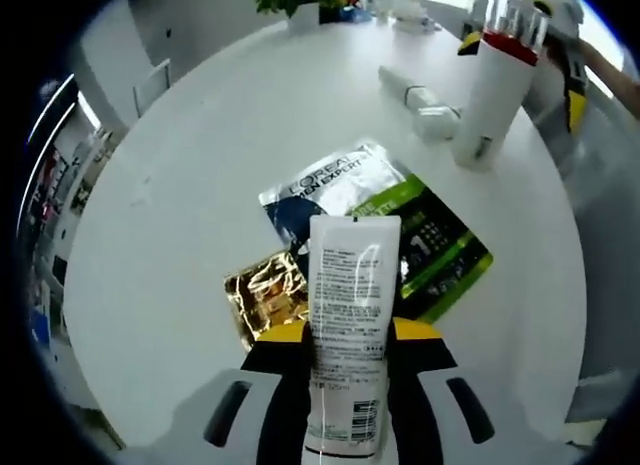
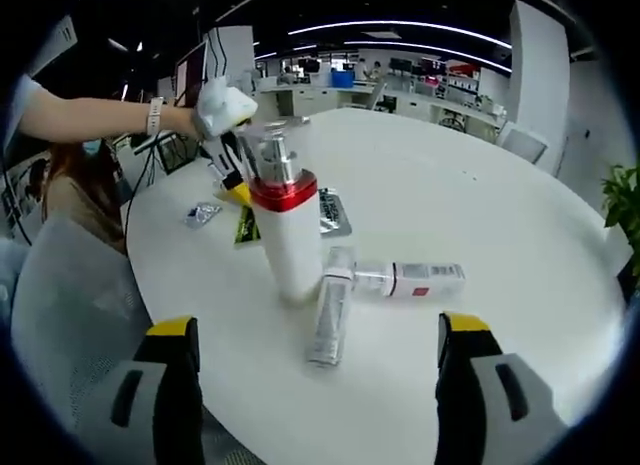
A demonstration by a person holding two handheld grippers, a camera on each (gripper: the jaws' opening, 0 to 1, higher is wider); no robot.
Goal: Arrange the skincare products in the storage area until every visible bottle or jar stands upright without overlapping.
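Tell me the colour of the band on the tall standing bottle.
Red band on the white bottle; right gripper view shows it best.

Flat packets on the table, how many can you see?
3, clustered together: a silver packet, a green-and-black packet overlapping it, and a gold packet beside them, all behind the white tube held in the left gripper. More could be hidden beneath.

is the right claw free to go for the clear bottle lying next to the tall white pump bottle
Probably yes: the right claw is open and holds nothing, and the clear bottle lies straight ahead on bare table. The pump bottle stands close beside it.
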